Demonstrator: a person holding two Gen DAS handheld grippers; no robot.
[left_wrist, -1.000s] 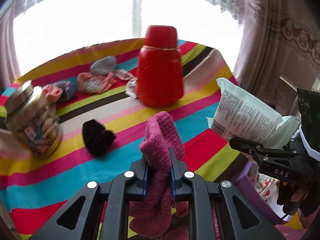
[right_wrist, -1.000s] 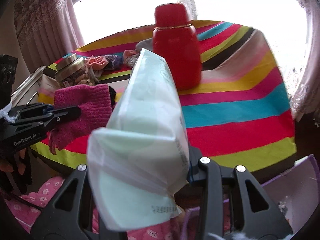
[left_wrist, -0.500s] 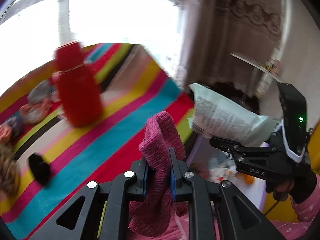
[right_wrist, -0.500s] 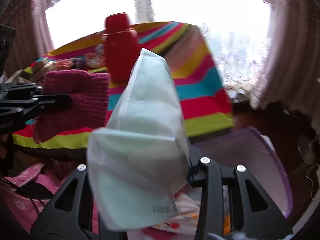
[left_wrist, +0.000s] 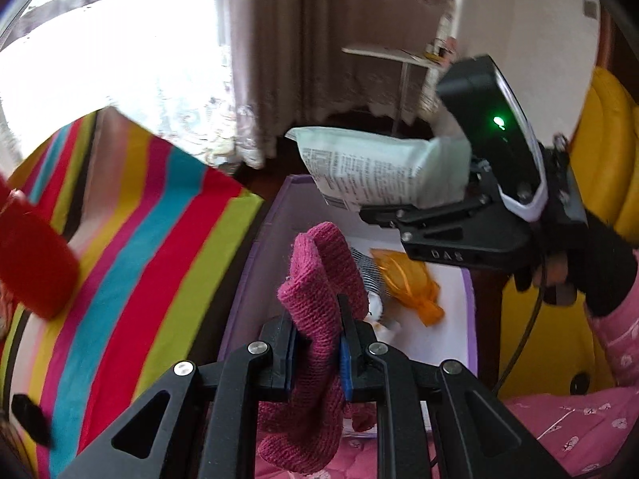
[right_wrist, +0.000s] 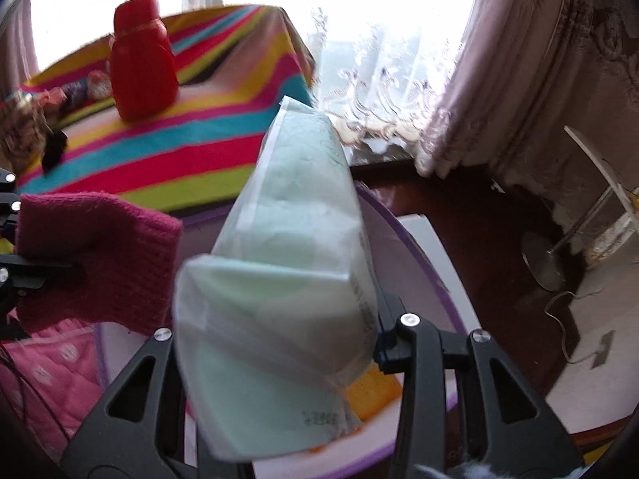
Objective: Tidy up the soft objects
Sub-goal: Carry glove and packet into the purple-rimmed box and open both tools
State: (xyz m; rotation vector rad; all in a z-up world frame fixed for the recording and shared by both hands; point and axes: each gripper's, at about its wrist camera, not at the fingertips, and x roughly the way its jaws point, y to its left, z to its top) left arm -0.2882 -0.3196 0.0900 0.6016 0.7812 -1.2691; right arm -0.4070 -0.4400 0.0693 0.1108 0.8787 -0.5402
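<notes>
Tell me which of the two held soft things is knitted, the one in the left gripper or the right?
The pink glove, clamped in the left gripper. Its ribbed wool shows clearly, while the right gripper holds a smooth pale green plastic pack with printed text.

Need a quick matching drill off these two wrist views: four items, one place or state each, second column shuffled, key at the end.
1. magenta knitted glove
2. pale green plastic packet
3. red plastic bottle
4. orange mesh pouch

A. standing on the striped tablecloth
B. lying in the purple-rimmed basket
C. clamped in the left tongs
D. clamped in the right tongs

Pairs: 1-C, 2-D, 3-A, 4-B
</notes>
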